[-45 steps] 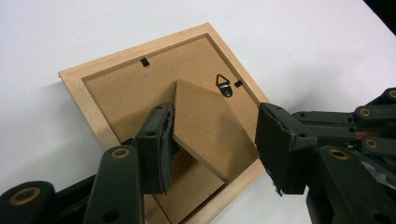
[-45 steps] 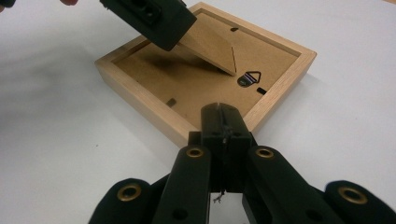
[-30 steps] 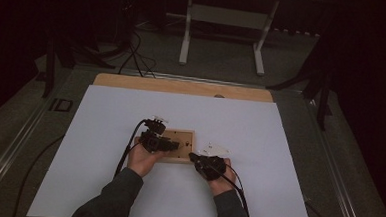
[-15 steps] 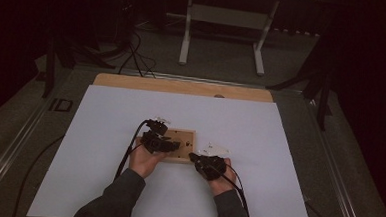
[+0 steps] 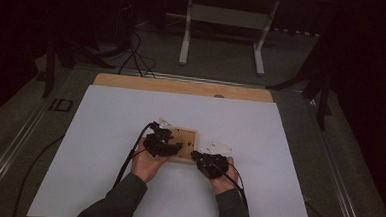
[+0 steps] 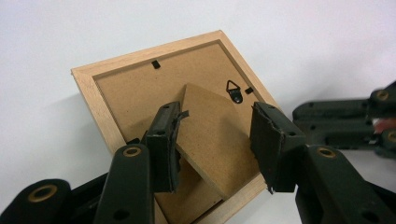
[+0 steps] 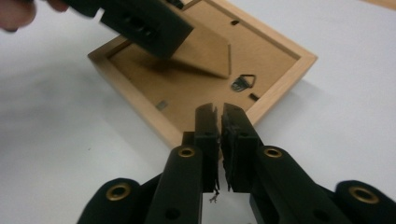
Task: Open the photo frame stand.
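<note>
I see my left hand-held gripper (image 6: pixel 215 140) spread wide astride the picture frame (image 6: pixel 116 79)'s raised stand (image 6: pixel 210 135); my right hand-held gripper (image 7: pixel 219 116), jaws pressed together, meets the frame's lower edge, mid-frame.

Dim lab or studio, white-covered table (image 5: pixel 104 134), floor cables (image 5: pixel 134 50), metal stand (image 5: pixel 225 20)

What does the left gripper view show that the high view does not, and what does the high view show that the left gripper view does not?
The left gripper view alone lets you read detail on the back of the wooden picture frame: the fold-out stand flap, the small black hanging hook, and the left hand-held gripper open on either side of that flap. The high view alone gives the setting: the white table sheet, both sleeved forearms, and the floor with a white stand beyond the table. Both share the frame lying face down and the right hand-held gripper beside it.
</note>
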The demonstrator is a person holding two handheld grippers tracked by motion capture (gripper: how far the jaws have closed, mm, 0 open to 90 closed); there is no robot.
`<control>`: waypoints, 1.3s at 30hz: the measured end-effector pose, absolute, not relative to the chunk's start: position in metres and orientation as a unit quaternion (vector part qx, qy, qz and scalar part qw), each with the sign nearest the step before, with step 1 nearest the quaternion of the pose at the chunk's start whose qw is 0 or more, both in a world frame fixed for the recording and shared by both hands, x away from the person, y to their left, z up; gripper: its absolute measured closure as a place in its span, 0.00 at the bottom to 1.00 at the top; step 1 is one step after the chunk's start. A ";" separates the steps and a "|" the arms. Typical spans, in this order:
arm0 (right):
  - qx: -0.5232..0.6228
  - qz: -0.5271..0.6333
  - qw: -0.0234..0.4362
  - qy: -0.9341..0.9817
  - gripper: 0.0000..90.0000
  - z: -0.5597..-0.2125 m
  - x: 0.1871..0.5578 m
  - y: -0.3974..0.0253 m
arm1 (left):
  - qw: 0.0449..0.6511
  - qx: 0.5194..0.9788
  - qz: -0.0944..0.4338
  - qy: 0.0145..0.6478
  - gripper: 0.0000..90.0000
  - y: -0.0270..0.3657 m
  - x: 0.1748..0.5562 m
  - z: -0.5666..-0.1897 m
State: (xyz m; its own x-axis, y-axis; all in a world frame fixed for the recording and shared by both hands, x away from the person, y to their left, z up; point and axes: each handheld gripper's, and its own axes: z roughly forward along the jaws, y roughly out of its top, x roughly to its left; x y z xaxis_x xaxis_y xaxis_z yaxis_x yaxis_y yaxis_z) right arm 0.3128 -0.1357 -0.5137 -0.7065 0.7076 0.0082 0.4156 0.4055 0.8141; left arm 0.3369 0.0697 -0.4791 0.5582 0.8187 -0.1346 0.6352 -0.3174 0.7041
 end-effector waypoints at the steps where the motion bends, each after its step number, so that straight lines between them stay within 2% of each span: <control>1: 0.345 0.425 0.173 0.819 0.92 -0.513 0.313 -0.137 | 0.368 0.804 0.128 0.449 0.60 0.069 0.336 -0.479; 12: 0.354 0.432 0.177 0.810 0.89 -0.506 0.317 -0.144 | 0.378 0.804 0.158 0.430 0.60 0.068 0.324 -0.480; 25: 0.359 0.433 0.184 0.806 0.88 -0.500 0.318 -0.149 | 0.389 0.800 0.165 0.426 0.60 0.077 0.313 -0.487; 39: 0.350 0.442 0.200 0.801 0.86 -0.476 0.334 -0.151 | 0.393 0.799 0.189 0.414 0.60 0.075 0.302 -0.490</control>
